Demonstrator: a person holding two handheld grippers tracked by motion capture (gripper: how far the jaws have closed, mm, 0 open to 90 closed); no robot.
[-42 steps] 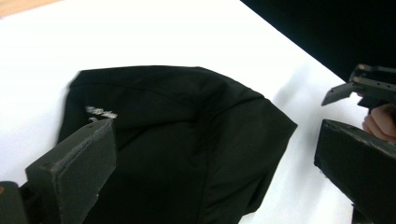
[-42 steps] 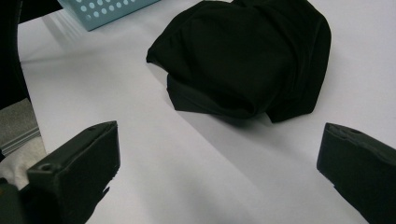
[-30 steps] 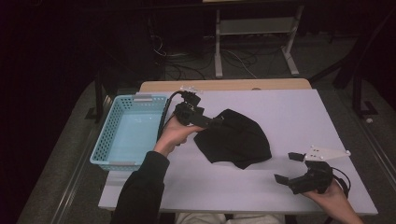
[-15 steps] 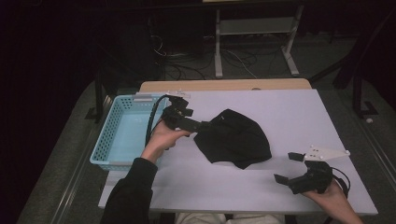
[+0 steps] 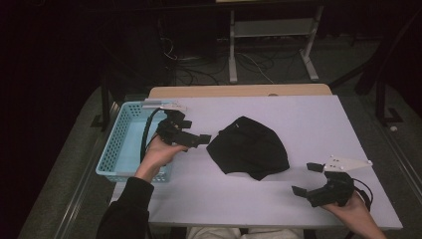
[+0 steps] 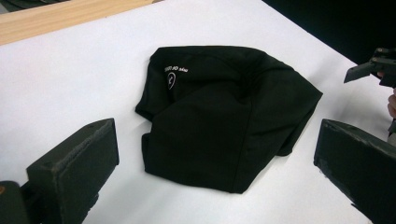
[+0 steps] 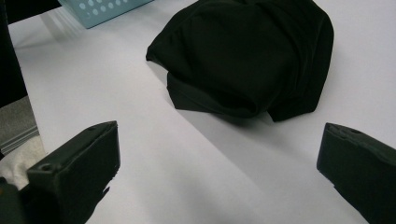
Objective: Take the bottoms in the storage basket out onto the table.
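A black folded garment (image 5: 248,148) with a small white logo (image 6: 171,76) lies in the middle of the white table (image 5: 308,119). My left gripper (image 5: 194,132) hovers just left of it, near the basket, and points at it. Its jaws stand wide open and hold nothing, and the garment (image 6: 224,116) lies beyond them. Near the table's front right corner my right gripper (image 5: 306,179) is held low, open and empty. It faces the garment (image 7: 247,56) from a short way off.
A light blue perforated basket (image 5: 119,144) stands at the table's left edge, beside my left hand; its corner (image 7: 107,9) shows in the right gripper view. A wooden strip (image 5: 239,91) runs along the far edge. Dark floor, cables and a metal stand lie beyond.
My left gripper has drawn back to the left, away from the garment's left edge and toward the basket. The garment and the right gripper have stayed put.
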